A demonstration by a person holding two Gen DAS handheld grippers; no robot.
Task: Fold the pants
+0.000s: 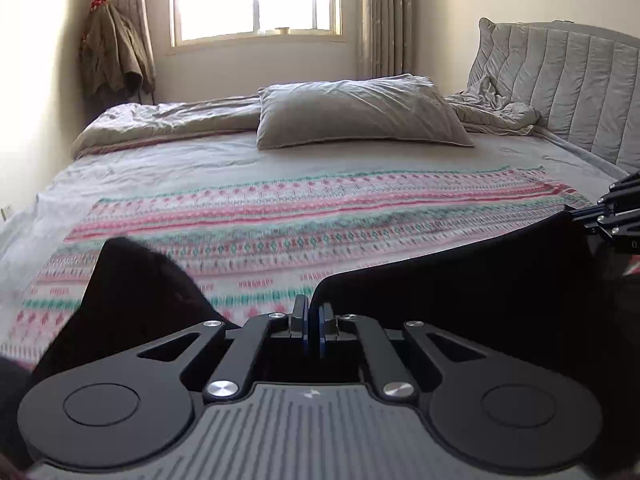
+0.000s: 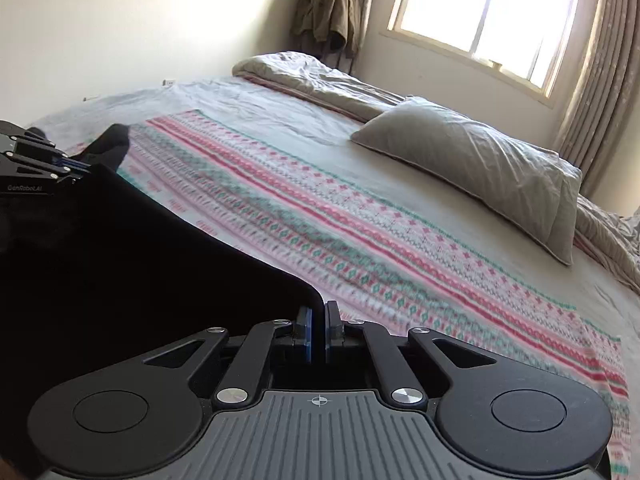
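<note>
The black pants [image 1: 460,272] hang stretched between both claws: left claw [image 1: 314,320] and right claw [image 2: 319,322] each pinch the fabric's edge (above the bed [image 1: 280,168]).

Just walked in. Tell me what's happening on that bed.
A person is folding black pants over a bed spread with a patterned blanket. The left hand-held gripper and the right hand-held gripper are each shut on the top edge of the pants, so the cloth stretches between them, lifted above the blanket. A grey pillow lies further back, well away from the pants. No fold is laid down yet.
</note>
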